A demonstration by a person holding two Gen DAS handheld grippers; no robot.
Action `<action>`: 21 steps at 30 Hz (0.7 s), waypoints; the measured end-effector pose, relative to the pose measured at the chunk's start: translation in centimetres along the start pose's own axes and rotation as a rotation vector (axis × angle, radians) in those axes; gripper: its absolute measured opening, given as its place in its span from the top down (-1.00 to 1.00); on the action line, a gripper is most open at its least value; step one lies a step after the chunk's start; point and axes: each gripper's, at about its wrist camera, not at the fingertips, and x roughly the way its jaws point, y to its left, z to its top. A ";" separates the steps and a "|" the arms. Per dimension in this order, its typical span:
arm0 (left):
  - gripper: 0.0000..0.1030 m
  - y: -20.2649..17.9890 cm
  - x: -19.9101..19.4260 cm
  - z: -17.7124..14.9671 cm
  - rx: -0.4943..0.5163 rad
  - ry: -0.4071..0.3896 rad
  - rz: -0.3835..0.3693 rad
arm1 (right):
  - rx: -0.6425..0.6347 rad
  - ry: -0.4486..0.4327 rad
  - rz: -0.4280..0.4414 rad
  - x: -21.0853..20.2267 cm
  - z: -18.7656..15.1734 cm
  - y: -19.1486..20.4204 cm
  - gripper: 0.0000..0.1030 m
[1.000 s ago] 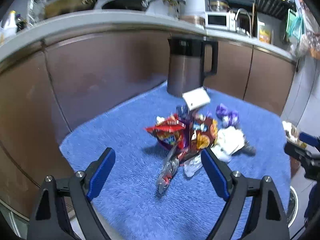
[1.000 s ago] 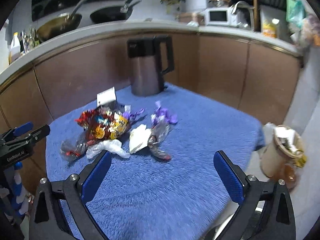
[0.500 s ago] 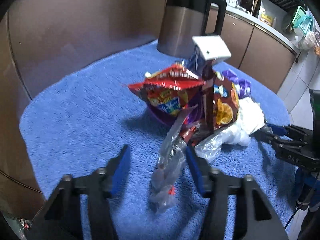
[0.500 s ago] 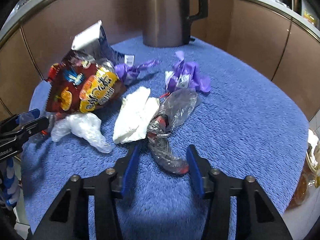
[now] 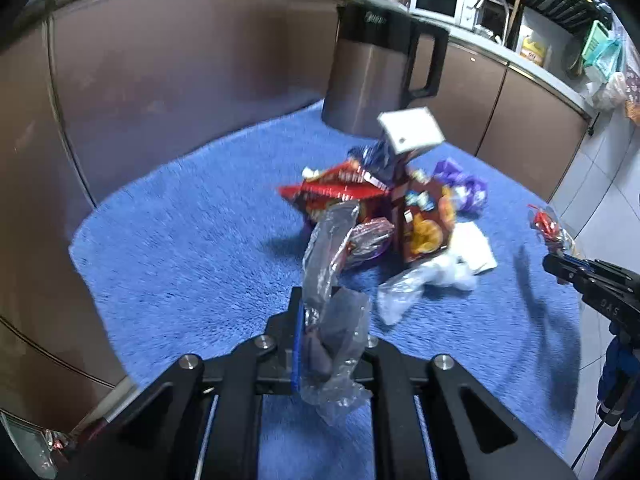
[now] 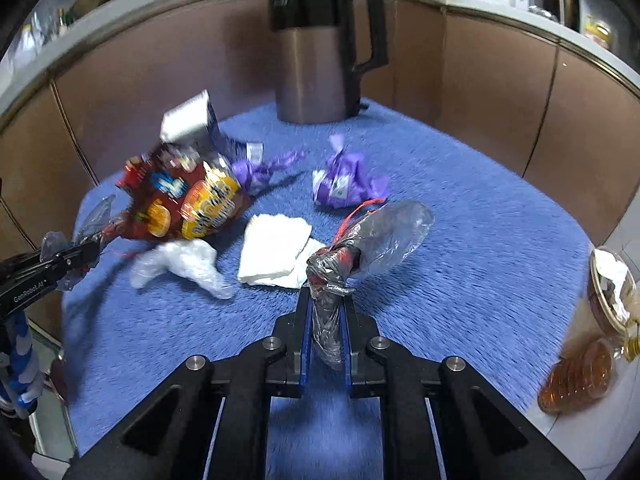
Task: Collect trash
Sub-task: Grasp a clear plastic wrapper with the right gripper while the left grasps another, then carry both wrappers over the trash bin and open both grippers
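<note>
While each gripper's jaws pinch a crumpled clear wrapper (image 5: 332, 280) (image 6: 360, 248), both wrappers look twisted.

I see a deep blue shaggy cloth (image 6: 460, 208), a red and yellow printed snack bag (image 6: 188, 200), purple wrappers (image 6: 348, 184), a white folded tissue (image 6: 276, 248), a steel-grey kettle (image 6: 316, 68) with black handle, and brown cabinets (image 6: 492, 80).

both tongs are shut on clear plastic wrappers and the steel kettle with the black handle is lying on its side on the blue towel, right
Not quite. The steel kettle with the black handle stands upright on the blue towel, as the right wrist view shows. The rest holds: the left tongs are shut on a clear crumpled plastic wrapper, and the right tongs on a clear plastic wrapper with red inside.
</note>
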 end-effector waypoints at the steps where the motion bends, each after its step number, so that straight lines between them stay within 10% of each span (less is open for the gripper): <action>1: 0.80 -0.4 -1.0 0.1 0.008 -0.013 -0.004 | 0.011 -0.014 0.002 -0.8 -0.2 -0.1 0.77; 9: 0.80 -8.0 -5.3 0.2 0.145 -0.043 -0.184 | 0.143 -0.103 -0.024 -8.8 -4.7 -3.9 0.77; 21: 0.79 -30.1 -3.2 -4.9 0.498 0.120 -0.469 | 0.467 -0.009 -0.232 -13.1 -18.8 -16.4 0.77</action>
